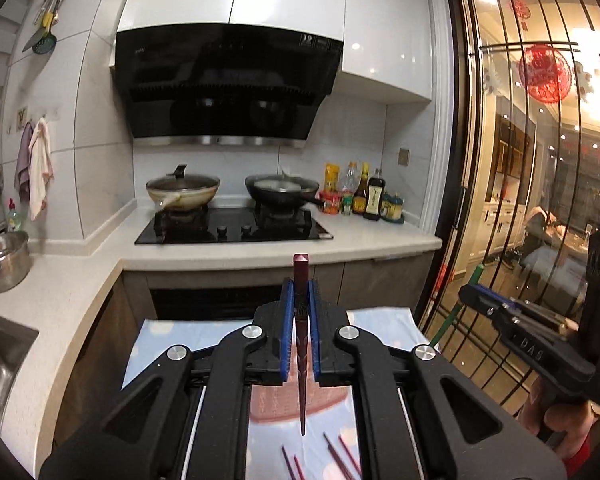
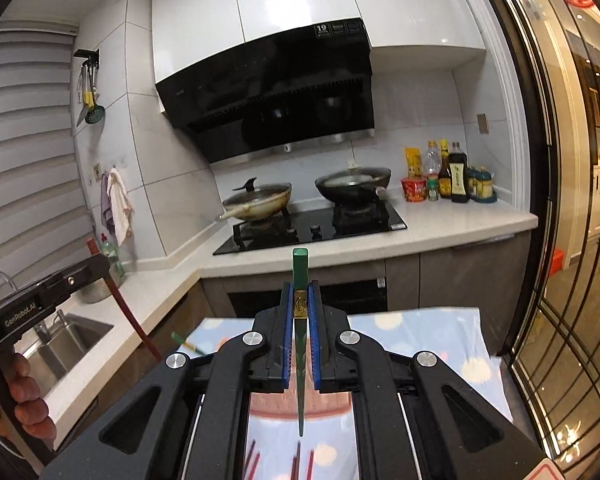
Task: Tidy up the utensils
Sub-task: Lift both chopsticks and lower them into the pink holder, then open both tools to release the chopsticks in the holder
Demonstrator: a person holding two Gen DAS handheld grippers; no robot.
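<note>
My left gripper [image 1: 300,284] is shut on a dark red chopstick [image 1: 301,276], held upright with its blunt end up and its thin tip pointing down over a blue patterned cloth [image 1: 380,324]. My right gripper [image 2: 300,286] is shut on a green chopstick [image 2: 300,268], held the same way. Several loose red chopsticks [image 1: 340,456] lie on the cloth below. In the right wrist view a green chopstick [image 2: 186,342] lies on the cloth's left edge. The right gripper shows in the left wrist view [image 1: 470,294], the left gripper in the right wrist view [image 2: 100,264].
A white L-shaped counter [image 1: 260,248] carries a gas hob [image 1: 236,228] with two pans. Sauce bottles [image 1: 364,196] stand to its right. A steel pot [image 1: 4,260] and sink [image 1: 0,352] are at the left. A glass sliding door [image 1: 540,160] is on the right.
</note>
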